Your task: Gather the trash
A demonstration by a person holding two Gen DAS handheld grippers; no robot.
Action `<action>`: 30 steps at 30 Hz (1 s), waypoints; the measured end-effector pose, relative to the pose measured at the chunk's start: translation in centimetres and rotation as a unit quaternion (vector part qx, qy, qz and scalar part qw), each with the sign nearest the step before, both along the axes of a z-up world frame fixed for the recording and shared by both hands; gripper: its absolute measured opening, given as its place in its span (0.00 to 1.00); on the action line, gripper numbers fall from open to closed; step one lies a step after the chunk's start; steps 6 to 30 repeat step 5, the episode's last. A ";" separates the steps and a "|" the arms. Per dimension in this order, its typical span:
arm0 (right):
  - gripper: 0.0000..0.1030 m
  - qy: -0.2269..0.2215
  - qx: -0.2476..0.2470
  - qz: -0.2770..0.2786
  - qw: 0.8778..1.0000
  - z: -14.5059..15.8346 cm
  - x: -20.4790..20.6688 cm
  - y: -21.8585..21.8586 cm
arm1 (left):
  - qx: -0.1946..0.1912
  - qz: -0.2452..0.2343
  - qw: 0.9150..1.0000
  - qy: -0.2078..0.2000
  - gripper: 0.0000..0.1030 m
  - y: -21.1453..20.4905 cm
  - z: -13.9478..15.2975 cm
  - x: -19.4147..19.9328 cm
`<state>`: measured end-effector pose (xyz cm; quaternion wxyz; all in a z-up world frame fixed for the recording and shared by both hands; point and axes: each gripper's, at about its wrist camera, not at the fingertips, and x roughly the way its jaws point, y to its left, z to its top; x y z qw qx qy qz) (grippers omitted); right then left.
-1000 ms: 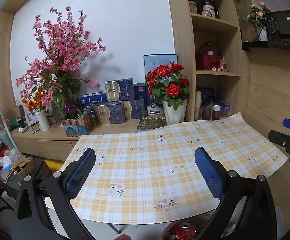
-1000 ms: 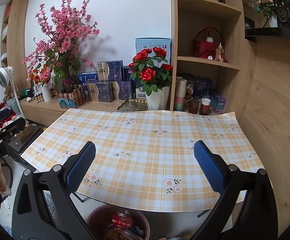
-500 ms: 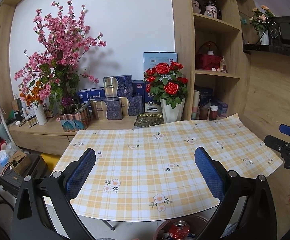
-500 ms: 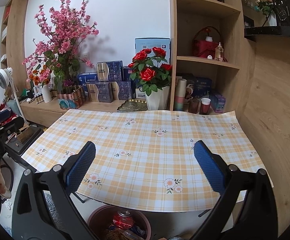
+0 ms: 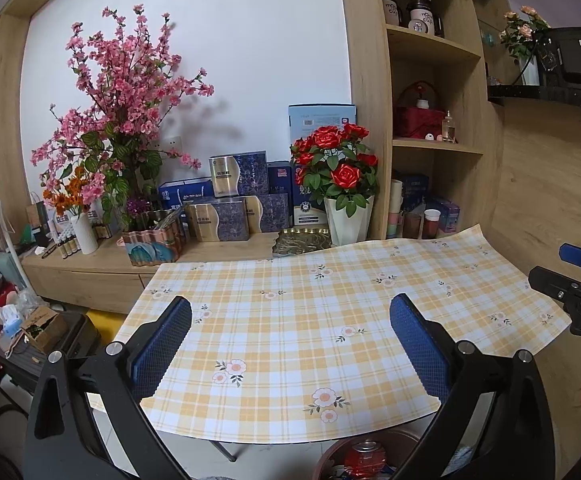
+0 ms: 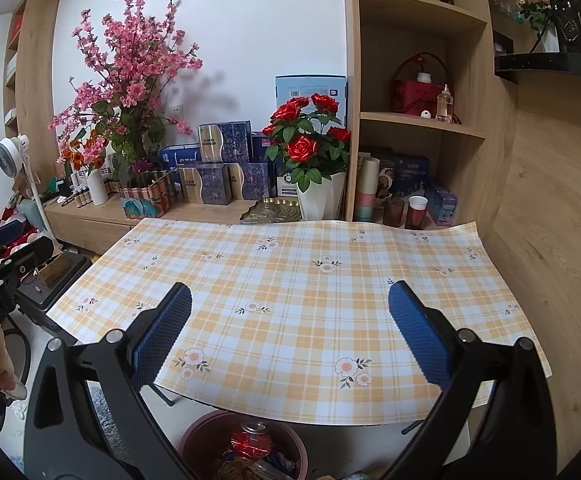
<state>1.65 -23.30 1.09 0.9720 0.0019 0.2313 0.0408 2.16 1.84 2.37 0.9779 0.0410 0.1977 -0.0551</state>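
A brown round trash bin [image 6: 194, 438] stands on the floor below the table's front edge, holding a red can [image 6: 251, 442] and wrappers; it also shows in the left wrist view [image 5: 332, 454] with the can [image 5: 365, 458]. My left gripper [image 5: 290, 344] is open and empty above the front of the table with the yellow plaid cloth [image 5: 310, 320]. My right gripper [image 6: 289, 340] is open and empty above the same cloth [image 6: 290, 280]. No trash shows on the cloth. Each gripper shows at the edge of the other's view.
A wooden sideboard behind the table holds a pink blossom arrangement [image 5: 122, 120], blue boxes [image 5: 234, 200], a red rose pot [image 5: 342, 184] and a metal tray [image 5: 302, 240]. Shelves with cups stand at the right. A black case [image 5: 50, 344] and a fan are at left.
Both grippers have drawn back and lifted slightly; the table sits a little farther and lower in both views. Both stay open and empty.
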 end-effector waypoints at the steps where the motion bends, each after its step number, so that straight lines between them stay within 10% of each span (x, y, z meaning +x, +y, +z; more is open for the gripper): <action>1: 0.94 0.000 0.000 0.001 1.000 0.0 0.0 0.0 | 0.001 0.001 1.000 0.000 0.94 0.0 0.0 0.0; 30: 0.94 0.001 0.001 0.001 1.000 0.0 0.0 0.0 | 0.002 0.006 1.000 0.000 0.94 0.2 0.0 0.0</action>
